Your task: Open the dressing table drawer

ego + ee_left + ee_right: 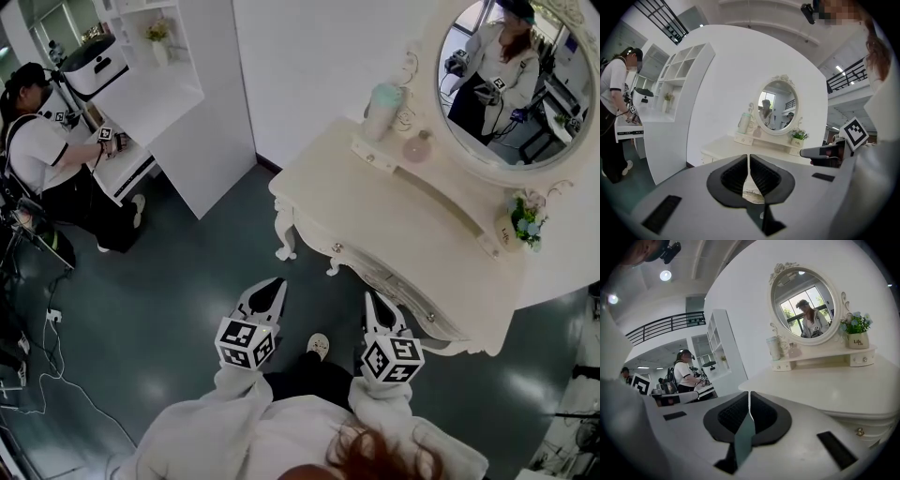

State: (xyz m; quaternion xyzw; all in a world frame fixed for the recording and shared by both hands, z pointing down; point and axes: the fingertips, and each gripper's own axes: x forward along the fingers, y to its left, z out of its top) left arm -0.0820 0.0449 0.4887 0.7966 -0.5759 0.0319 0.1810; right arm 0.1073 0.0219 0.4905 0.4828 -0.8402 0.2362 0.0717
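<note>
The cream dressing table (375, 211) stands at the right of the head view, with an oval mirror (516, 80) behind it. Its curved drawer front (386, 283) has two small knobs (337, 247) and looks closed. My left gripper (275, 284) hangs over the floor, short of the table's front and to the left of it, jaws shut and empty. My right gripper (372, 298) is close to the drawer front, just below it in the picture, also shut and empty. In the left gripper view the jaws (749, 157) point at the table (726, 147). In the right gripper view the jaws (749, 393) face the tabletop (825, 390), and a drawer knob (859, 431) shows low at the right.
On the table's raised back shelf stand a pale bottle (382, 110), a small pink flask (418, 145) and a flower pot (525, 223). A person (52, 169) works at a white shelf unit (169, 84) at the far left. Cables (47, 366) lie on the dark floor. My shoe (319, 345) is between the grippers.
</note>
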